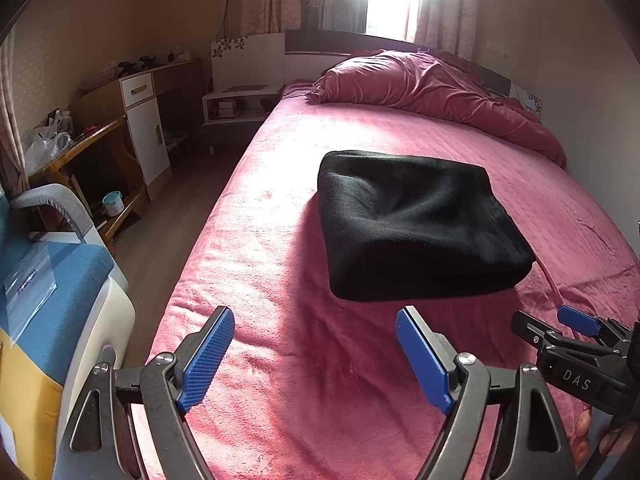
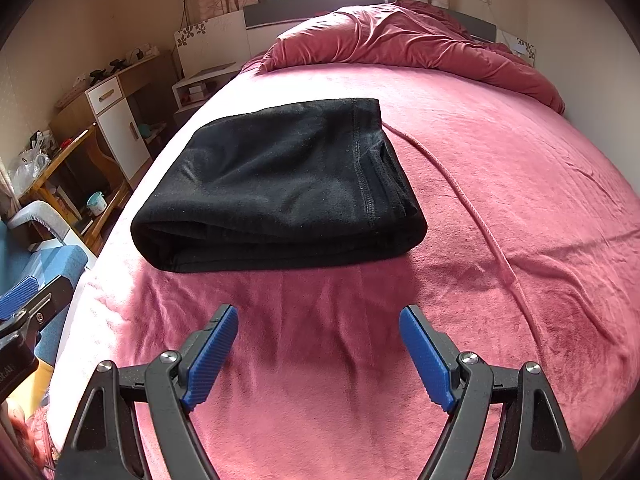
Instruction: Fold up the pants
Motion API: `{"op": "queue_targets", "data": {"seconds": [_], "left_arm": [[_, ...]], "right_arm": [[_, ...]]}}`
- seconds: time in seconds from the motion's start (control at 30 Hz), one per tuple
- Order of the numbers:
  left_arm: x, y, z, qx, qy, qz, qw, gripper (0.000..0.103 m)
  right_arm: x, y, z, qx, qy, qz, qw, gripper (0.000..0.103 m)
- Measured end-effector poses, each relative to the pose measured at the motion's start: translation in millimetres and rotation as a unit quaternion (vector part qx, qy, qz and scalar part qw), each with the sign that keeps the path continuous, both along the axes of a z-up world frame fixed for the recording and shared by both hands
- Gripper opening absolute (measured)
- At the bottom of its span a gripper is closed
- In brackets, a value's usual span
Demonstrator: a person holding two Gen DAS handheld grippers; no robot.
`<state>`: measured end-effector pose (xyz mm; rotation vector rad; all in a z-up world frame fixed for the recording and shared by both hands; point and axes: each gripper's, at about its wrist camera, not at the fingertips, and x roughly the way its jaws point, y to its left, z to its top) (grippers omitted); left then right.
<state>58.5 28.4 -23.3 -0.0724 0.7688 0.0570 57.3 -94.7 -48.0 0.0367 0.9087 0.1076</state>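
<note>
The black pants [image 1: 420,224] lie folded into a thick rectangle on the pink bed cover [image 1: 280,360]. They also show in the right wrist view [image 2: 280,188], with the folded edges toward me. My left gripper [image 1: 316,320] is open and empty, held short of the pants' near edge. My right gripper [image 2: 318,318] is open and empty, just in front of the pants. The right gripper shows at the lower right of the left wrist view [image 1: 548,328]. The left gripper shows at the left edge of the right wrist view [image 2: 28,300].
A bunched red duvet [image 2: 420,44] lies at the head of the bed. A white nightstand [image 1: 236,108], a cabinet [image 1: 144,120] and a wooden table [image 1: 80,152] stand left of the bed. A blue and white chair [image 1: 60,288] is at the near left. A raised crease [image 2: 480,216] runs across the cover right of the pants.
</note>
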Motion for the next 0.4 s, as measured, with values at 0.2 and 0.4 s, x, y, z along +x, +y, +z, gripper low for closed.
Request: {"op": "queue_targets", "data": {"seconds": [0.2,0.4], "left_arm": [[-1.4,0.8,-1.5,-0.007,-0.001,0.001,1.0,0.085],[0.9,0.7,-7.7,-0.015,0.009,-0.001,0.9999,0.085]], "right_arm": [[0.3,0.3,-1.4,-0.002,0.002,0.001,1.0,0.083],[3.0,-3.1,-9.5,-0.002,0.012,-0.001,1.0,0.083]]}}
